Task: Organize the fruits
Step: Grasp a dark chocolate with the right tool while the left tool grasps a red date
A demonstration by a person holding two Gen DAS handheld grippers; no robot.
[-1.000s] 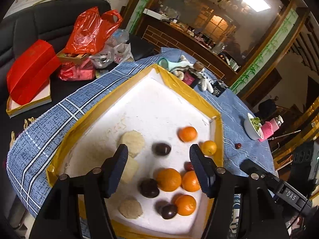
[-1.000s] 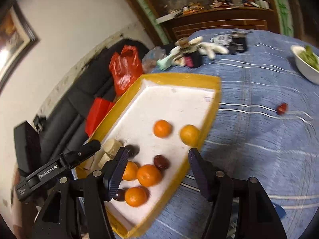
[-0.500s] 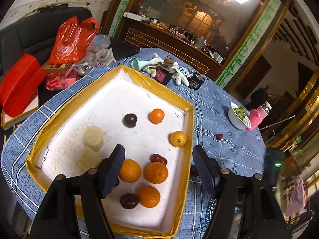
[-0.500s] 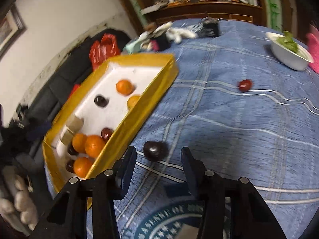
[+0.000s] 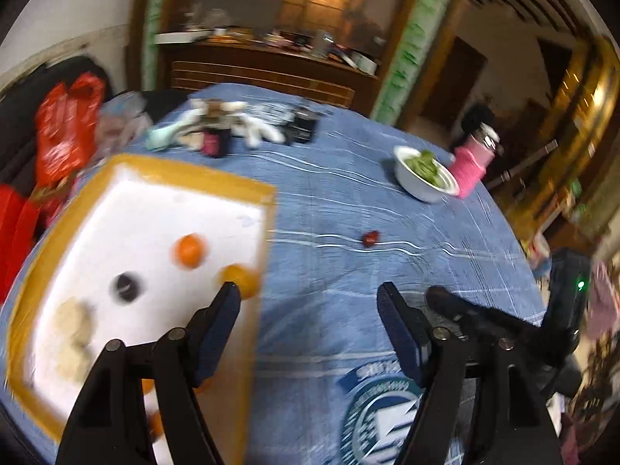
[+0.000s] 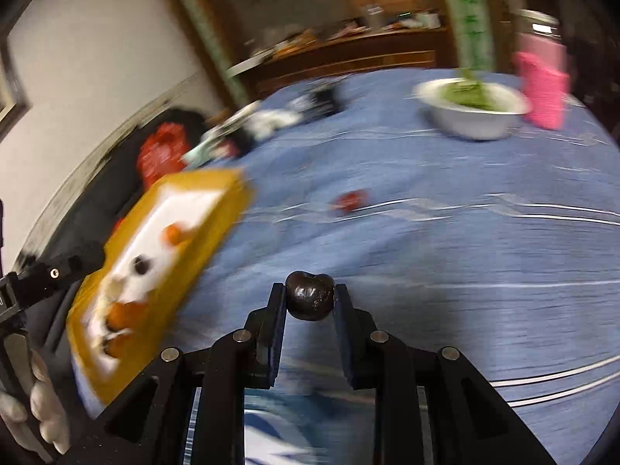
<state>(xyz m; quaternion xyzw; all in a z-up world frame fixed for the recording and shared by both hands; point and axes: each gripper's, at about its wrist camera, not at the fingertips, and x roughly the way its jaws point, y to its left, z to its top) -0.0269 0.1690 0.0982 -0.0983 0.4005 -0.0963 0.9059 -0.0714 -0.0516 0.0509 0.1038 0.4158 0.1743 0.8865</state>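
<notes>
My right gripper point(image 6: 310, 294) is shut on a dark round fruit point(image 6: 310, 301), held over the blue tablecloth right of the tray. The yellow-rimmed white tray point(image 5: 201, 178) holds oranges point(image 5: 189, 250), a dark fruit point(image 5: 126, 287) and pale round pieces point(image 5: 73, 323); it also shows at the left of the right wrist view point(image 6: 217, 182). A small red fruit point(image 5: 371, 237) lies loose on the cloth, also seen in the right wrist view point(image 6: 350, 200). My left gripper point(image 5: 308, 296) is open and empty, over the tray's right rim and the cloth.
A white bowl of greens point(image 5: 424, 178) and a pink bottle point(image 5: 474, 159) stand at the far right. A toy and small items point(image 5: 236, 126) lie at the table's far edge. Red bags point(image 5: 64, 124) sit on a black sofa at left.
My right gripper has closed on the dark fruit that lay on the cloth. My left gripper has swung right, from over the tray to its right rim.
</notes>
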